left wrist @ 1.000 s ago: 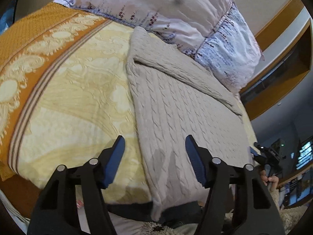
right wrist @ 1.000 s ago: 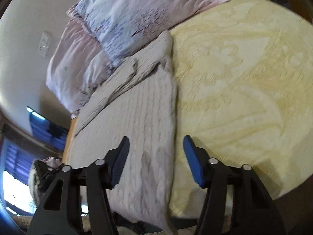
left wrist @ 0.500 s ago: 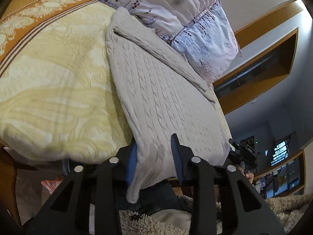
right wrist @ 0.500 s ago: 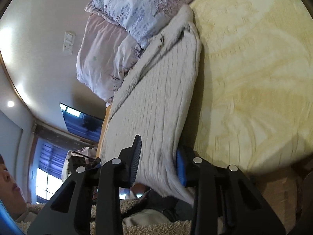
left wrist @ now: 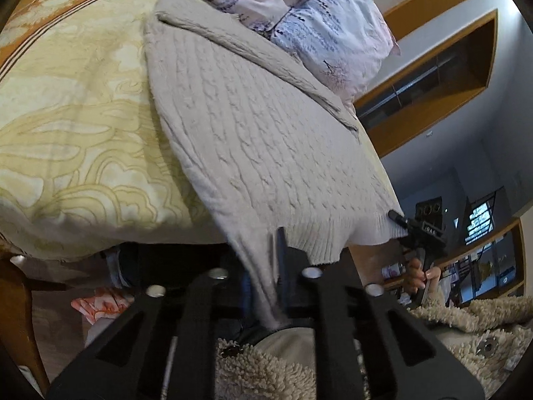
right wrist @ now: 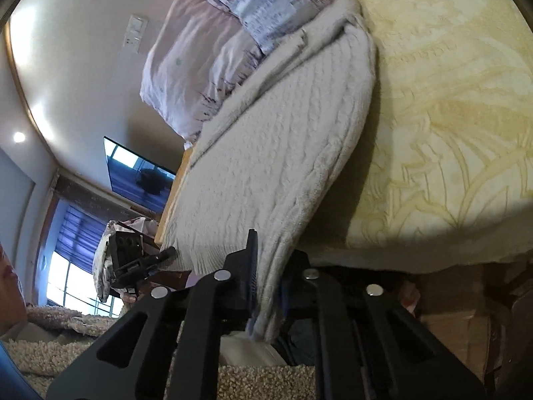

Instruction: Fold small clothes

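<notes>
A beige cable-knit sweater lies lengthwise on the yellow bedspread, its hem hanging over the near edge of the bed. My left gripper is shut on the hem's left corner. My right gripper is shut on the hem's right corner, and it also shows in the left wrist view. The sweater is stretched between the two corners. A sleeve is folded across its far end near the pillows.
Patterned pillows lie at the head of the bed, against the sweater's far end. A wooden headboard and shelf stand to the right. A wall television hangs on the left. My fleece coat is below the grippers.
Both grippers dropped to the bed's near edge and closed on the sweater's hem corners. They were open above the sweater a second ago.
</notes>
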`<state>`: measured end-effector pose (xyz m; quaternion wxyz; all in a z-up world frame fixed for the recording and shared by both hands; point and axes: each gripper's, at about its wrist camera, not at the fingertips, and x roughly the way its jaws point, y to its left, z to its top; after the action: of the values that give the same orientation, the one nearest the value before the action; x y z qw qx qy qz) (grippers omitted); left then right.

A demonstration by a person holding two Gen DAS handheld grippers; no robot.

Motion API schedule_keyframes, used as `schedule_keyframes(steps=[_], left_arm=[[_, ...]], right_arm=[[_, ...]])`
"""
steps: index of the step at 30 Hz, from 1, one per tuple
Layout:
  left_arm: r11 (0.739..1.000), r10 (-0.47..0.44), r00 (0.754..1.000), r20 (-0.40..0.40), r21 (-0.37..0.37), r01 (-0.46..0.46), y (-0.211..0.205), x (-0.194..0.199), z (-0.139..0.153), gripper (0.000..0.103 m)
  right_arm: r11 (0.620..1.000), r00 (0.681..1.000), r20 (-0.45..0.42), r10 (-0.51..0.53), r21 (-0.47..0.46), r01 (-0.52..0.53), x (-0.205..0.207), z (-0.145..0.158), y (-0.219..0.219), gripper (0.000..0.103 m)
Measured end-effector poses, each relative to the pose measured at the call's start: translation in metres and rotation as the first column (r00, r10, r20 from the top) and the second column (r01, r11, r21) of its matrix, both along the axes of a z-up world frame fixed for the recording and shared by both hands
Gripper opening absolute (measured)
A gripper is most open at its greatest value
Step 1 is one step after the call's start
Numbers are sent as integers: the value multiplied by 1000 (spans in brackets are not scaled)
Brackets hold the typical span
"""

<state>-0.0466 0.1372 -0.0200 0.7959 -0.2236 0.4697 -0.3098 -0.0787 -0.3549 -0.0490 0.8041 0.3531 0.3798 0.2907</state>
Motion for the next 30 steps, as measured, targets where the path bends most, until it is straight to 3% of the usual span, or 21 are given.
schedule_keyframes(steps=[5,10,17,23,30], left_arm=[[999,22,996,92,24,-24,5,1,21,7],[990,135,978,158,26,-140,25,19,45,6],[973,202,948,248,63,-224,27,61,78,6],[959,234,924,301,83,-270,25,99,103,6],[952,234,915,328,113,-284,13,138,120,6]], right_arm=[[998,988,146,-55,-23,59,-3,30,-4,9],[979,944,292,-153,-89,186,-3,60,-7,9],[921,875,433,-216,-207,329,16,90,3,8],[904,843,479,-244,-202,377,38,104,0,8],[901,839,480,-254,-197,386,61,110,-2,8]])
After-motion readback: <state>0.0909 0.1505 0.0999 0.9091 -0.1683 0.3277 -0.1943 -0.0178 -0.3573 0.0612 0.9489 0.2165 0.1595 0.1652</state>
